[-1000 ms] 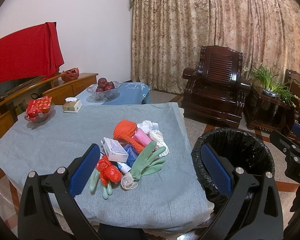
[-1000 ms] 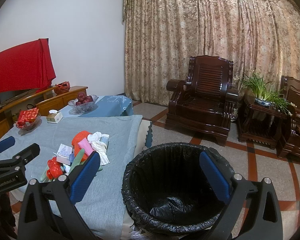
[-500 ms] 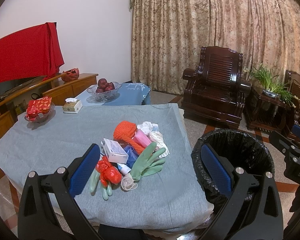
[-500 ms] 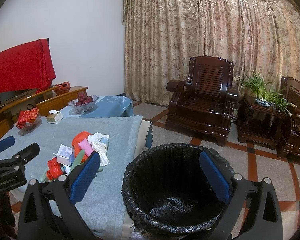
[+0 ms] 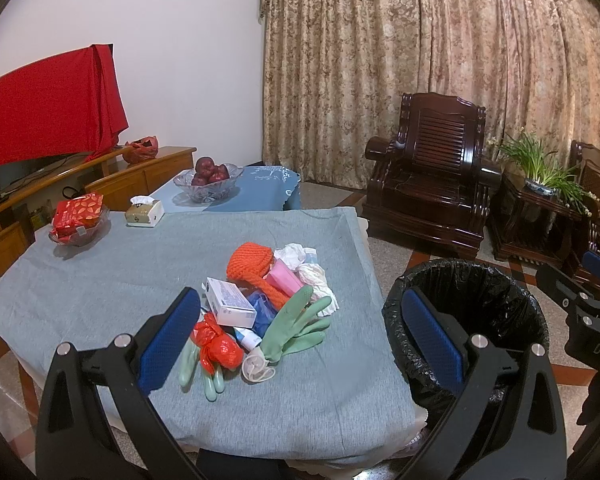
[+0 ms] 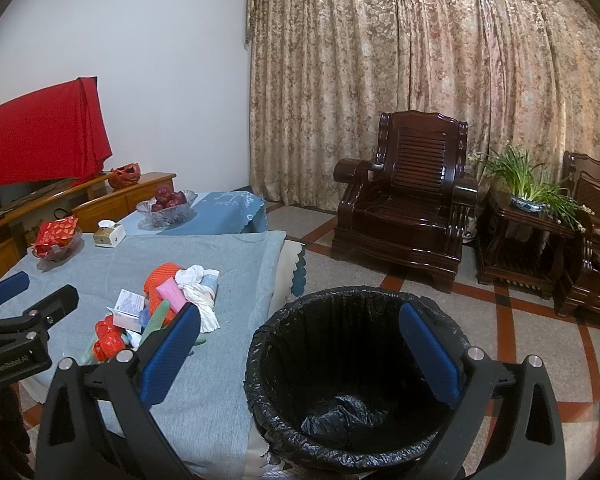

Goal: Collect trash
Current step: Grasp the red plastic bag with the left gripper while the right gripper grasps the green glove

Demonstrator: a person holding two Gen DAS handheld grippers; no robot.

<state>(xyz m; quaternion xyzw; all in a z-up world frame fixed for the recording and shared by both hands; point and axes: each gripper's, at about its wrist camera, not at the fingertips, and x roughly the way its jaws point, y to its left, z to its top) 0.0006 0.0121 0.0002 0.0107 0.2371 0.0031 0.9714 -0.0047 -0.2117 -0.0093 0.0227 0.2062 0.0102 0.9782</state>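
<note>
Nothing has shifted appreciably since the earlier frames: both grippers hold the same stations, and the pile on the table lies as it did.

Left gripper [image 5: 300, 336]: jaws spread wide, nothing between them. It hangs above the near edge of the table [image 5: 100, 280], which is covered by a grey cloth, and looks down over the trash pile.

Right gripper [image 6: 300, 354]: jaws likewise spread wide and empty. It is positioned over the bin [image 6: 352, 380], which stands on the floor just beside the table's right edge. The bin is lined with a black bag; only crumpled liner shows at the bottom.

Trash pile, near the middle of the table towards the bin side:
- orange knitted item [image 5: 252, 266] at the far side;
- pink packet [image 5: 286, 282] against it;
- crumpled white tissue [image 5: 314, 276] to the right;
- white box [image 5: 230, 306] on the left, resting on a blue bag [image 5: 262, 310];
- green rubber glove [image 5: 296, 326] at the near right, fingers pointing towards the bin;
- second green glove [image 5: 212, 378] at the near left, partly under a red plastic bag [image 5: 216, 346];
- small beige ring-shaped item [image 5: 258, 368] nearest the edge.

Far left of the table: a tissue box [image 5: 144, 212] and a glass dish holding red packets [image 5: 78, 220], well apart from the pile. A fruit bowl [image 5: 206, 184] stands on the blue-covered table behind.
</note>
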